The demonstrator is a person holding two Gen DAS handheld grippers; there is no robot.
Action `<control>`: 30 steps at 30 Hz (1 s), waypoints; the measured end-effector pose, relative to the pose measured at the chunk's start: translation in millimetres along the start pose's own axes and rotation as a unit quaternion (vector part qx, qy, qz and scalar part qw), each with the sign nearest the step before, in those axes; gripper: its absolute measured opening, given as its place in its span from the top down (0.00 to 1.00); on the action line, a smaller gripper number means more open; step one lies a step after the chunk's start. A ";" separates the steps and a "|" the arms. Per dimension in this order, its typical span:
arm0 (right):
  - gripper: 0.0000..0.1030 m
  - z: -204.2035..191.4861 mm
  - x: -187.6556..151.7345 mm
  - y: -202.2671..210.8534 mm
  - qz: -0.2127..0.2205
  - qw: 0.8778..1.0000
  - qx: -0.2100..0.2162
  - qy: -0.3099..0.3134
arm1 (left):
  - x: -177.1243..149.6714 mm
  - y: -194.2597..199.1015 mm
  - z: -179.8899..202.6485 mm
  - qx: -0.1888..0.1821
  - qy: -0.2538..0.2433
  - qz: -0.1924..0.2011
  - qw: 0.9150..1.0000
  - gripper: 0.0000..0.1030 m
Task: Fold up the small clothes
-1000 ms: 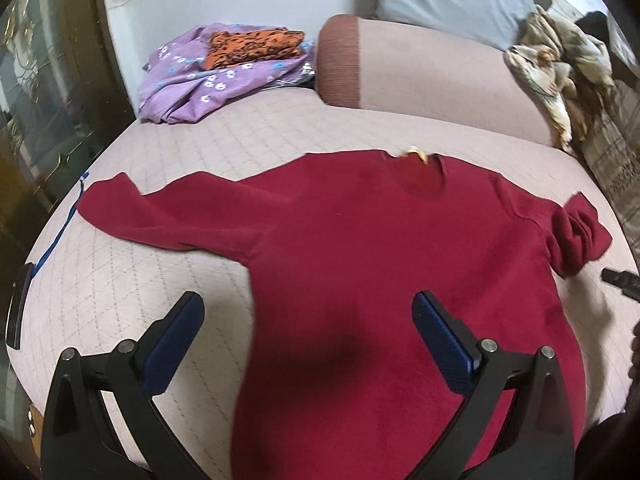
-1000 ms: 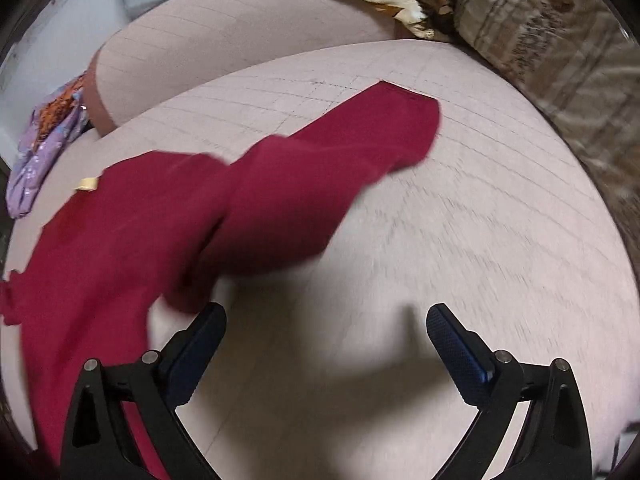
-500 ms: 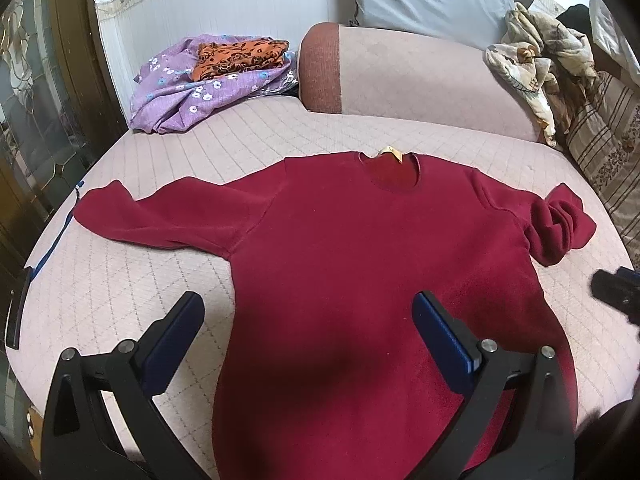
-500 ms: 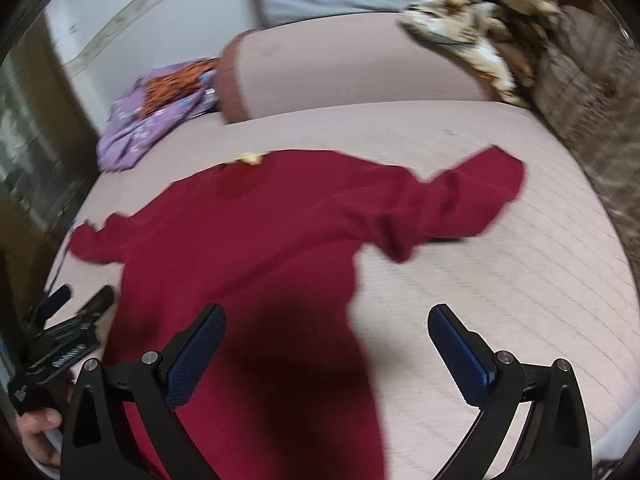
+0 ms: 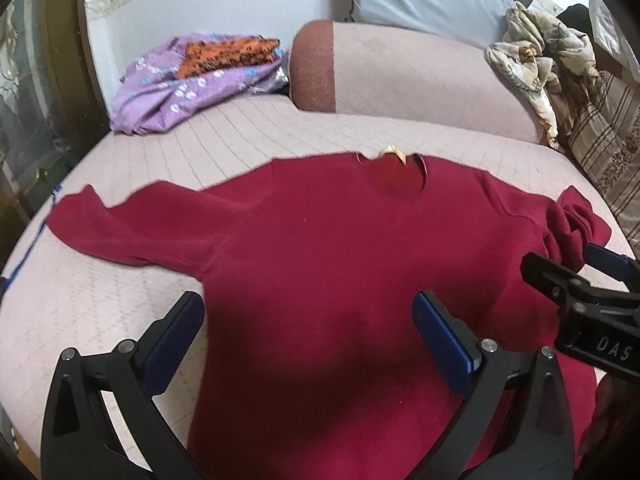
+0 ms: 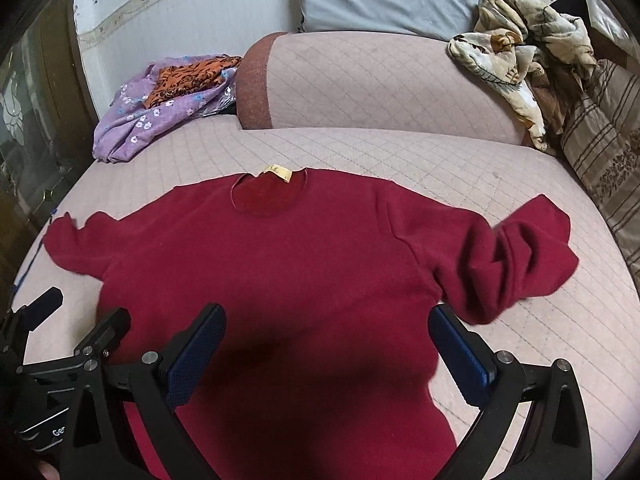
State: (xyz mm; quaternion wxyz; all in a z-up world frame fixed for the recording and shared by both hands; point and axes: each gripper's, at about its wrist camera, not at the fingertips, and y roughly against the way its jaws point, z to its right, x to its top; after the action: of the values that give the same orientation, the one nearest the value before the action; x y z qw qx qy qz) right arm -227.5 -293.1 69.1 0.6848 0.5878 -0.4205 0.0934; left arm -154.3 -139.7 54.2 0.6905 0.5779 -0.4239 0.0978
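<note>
We hold the left tool (image 5: 308, 336) and the right tool (image 6: 328, 344) side by side above the lower body of the red sweater (image 5: 344, 264), both with jaws spread wide and gripping nothing. The sweater lies front up on the quilted bed (image 5: 100, 300), neck hole and yellow label (image 6: 279, 172) toward the bolster (image 6: 380, 80), so we judge it is laid out flat ready for its first fold. Its left sleeve (image 5: 128, 224) stretches straight out; the right sleeve (image 6: 516, 256) is doubled back in soft, thick bunches, probably needing smoothing. The knit looks fleecy and matte, though motion blur dulls the detail. A purple floral cloth (image 6: 160, 116) sits well apart by the wall.
</note>
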 end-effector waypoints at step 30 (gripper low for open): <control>0.01 7.8 -10.4 -36.0 -0.031 0.999 -0.014 -0.015 | 0.5 -15.4 -13.8 0.005 0.027 -0.016 1.000 0.00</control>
State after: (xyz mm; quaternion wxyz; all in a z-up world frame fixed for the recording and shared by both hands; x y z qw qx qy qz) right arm -215.3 -306.7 35.5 0.6893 0.5920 -0.4137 0.0570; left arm -137.8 -132.6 43.9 0.7001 0.5854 -0.3955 0.1042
